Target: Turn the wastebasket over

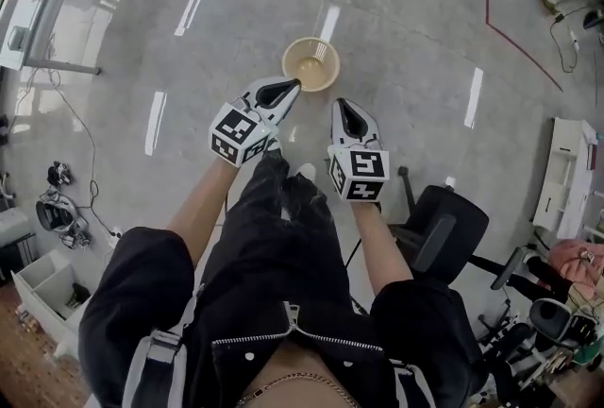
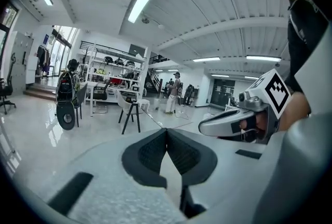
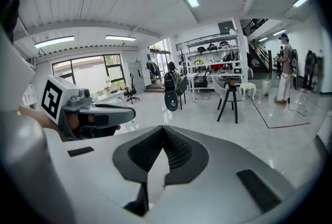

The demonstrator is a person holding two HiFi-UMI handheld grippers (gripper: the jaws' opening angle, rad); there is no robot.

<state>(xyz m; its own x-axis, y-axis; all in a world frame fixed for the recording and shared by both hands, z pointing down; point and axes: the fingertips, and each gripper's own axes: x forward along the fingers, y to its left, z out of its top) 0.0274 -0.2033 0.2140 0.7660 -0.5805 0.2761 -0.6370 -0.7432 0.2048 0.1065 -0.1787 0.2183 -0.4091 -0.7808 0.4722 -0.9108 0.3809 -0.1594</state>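
**Both tools shut and empty, basket upright on the floor**

You hold both forearms out in front of you, over your legs. The left tool (image 1: 285,90) points far and slightly right, its marker cube (image 1: 236,134) toward you. The right tool (image 1: 343,109) points far, roughly alongside it, and its cube (image 1: 359,175) is nearer your body. The two tips are near each other but apart.

In the left gripper view, the left tool (image 2: 167,130) has its jaws pressed together with nothing between them. The right tool (image 2: 236,120) shows at that view's right, with your fingers wrapped round its grip. In the right gripper view, the right tool (image 3: 163,131) is likewise fully closed on nothing, and the left tool (image 3: 96,114) sits at its left. Both views look out across the room rather than down.

The basket (image 1: 327,55) stands upright on the floor (image 1: 406,28), just past the tool tips in the head view and a little closer to the left one. Neither tool touches it. Its round mouth faces up, so you see down onto its pale inner bottom.

An open white box (image 1: 28,276) stands on the floor at the near left; its contents cannot be made out.
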